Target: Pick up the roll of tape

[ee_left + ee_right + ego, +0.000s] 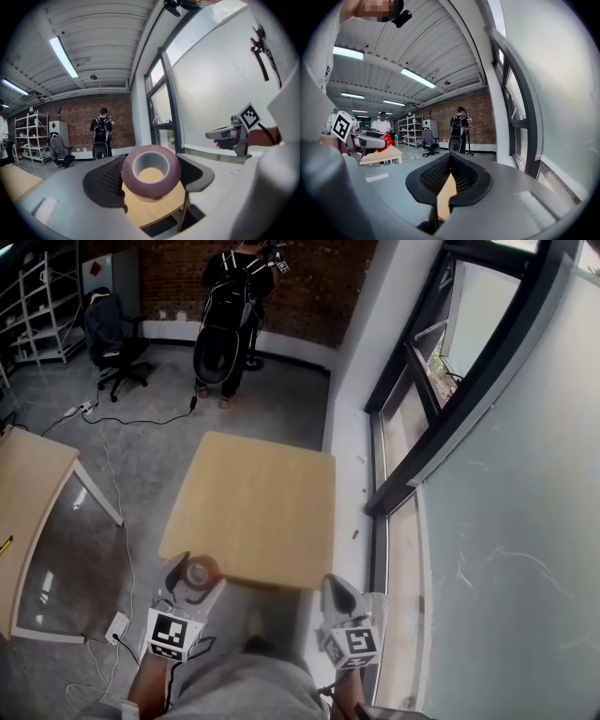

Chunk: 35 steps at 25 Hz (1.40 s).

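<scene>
The roll of tape [198, 572], dark red with a grey core, is off the small wooden table [253, 502], at its near left corner. My left gripper [192, 579] is shut on it. In the left gripper view the roll of tape [151, 190] fills the space between the two black pads of the left gripper [150, 173], with the table [150, 213] below. My right gripper [336, 594] hovers at the table's near right corner. In the right gripper view, the right gripper [450, 161] has its pads together and holds nothing.
A person with a backpack [234, 315] stands at the far wall beside an office chair [112, 334] and shelving [42, 306]. A second table [28, 502] stands at the left. Cables and a power strip [117, 626] lie on the floor. A window wall [469, 427] runs along the right.
</scene>
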{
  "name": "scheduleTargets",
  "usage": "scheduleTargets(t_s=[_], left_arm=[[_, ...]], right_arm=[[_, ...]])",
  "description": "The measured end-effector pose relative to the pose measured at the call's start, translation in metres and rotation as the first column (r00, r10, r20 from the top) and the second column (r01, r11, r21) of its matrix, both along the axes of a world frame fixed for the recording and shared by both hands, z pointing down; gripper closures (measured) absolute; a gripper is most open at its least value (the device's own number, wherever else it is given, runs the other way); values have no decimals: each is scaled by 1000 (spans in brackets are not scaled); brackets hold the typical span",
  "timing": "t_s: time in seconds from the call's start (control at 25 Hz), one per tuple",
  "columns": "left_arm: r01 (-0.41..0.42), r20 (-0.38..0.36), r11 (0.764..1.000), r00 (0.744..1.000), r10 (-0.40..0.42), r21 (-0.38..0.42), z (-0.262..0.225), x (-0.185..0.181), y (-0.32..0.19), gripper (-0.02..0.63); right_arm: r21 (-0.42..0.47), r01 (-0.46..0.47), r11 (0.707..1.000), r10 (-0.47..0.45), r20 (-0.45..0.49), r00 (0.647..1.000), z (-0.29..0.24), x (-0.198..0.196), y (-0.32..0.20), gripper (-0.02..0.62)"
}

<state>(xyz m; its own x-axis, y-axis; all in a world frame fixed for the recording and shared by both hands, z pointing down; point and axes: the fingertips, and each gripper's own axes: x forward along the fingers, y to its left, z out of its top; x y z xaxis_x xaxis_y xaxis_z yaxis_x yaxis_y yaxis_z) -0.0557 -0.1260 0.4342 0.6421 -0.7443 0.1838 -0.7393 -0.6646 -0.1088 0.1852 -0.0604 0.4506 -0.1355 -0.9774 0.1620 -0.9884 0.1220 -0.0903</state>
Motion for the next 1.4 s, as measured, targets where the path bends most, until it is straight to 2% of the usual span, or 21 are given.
scheduleTargets(t_s=[0.32, 0.56, 1.4], left_arm=[[-8, 0, 1000, 1000, 8, 1, 1, 7, 0, 268], [-8, -4, 1000, 1000, 8, -6, 2, 7, -2, 268], [-23, -3, 1000, 1000, 23, -21, 6, 4, -5, 268]], right_arm=[[-7, 0, 1000, 0, -2, 1000, -1, -1, -6, 581], [-46, 13, 999, -12, 4, 1000, 9, -2, -7, 581], [-49, 14, 999, -14, 1, 1000, 9, -8, -13, 581]])
